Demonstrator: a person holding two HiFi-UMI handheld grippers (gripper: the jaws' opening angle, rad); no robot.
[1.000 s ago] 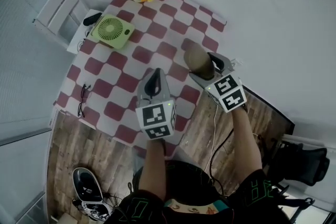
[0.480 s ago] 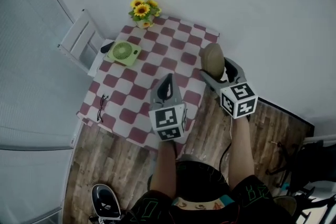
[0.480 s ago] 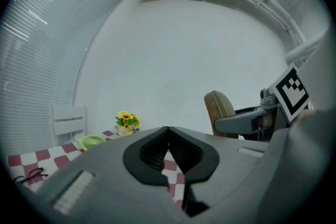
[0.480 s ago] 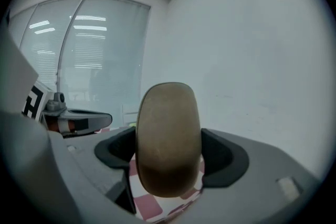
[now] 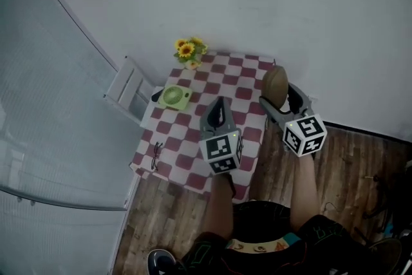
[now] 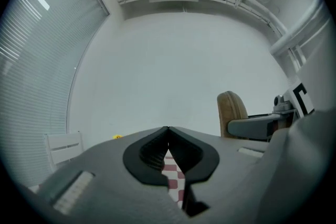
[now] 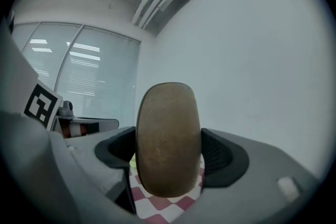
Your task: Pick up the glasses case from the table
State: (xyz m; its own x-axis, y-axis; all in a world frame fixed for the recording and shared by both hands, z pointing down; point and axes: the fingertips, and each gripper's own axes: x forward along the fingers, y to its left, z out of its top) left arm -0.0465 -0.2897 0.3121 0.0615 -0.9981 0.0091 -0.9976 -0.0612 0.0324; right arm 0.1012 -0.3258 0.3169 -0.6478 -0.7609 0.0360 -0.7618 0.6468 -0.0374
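My right gripper [image 5: 278, 94] is shut on a brown oval glasses case [image 5: 275, 86], held upright well above the red-and-white checked table [image 5: 193, 158]. In the right gripper view the case [image 7: 168, 139] fills the space between the two jaws, with checked cloth far below. My left gripper [image 5: 219, 107] hangs over the table's middle, its jaws touching with nothing between them. The left gripper [image 6: 168, 131] shows shut in its own view, and the case [image 6: 232, 114] appears to its right.
On the table stand a pot of sunflowers [image 5: 190, 51], a green fan [image 5: 174, 98] and a pair of glasses [image 5: 156, 155] near the left edge. A white chair [image 5: 129, 94] stands to the left. Wooden floor lies below.
Both grippers and the case have risen far above the table, which now looks much smaller in the head view. The right gripper has kept its hold on the case.
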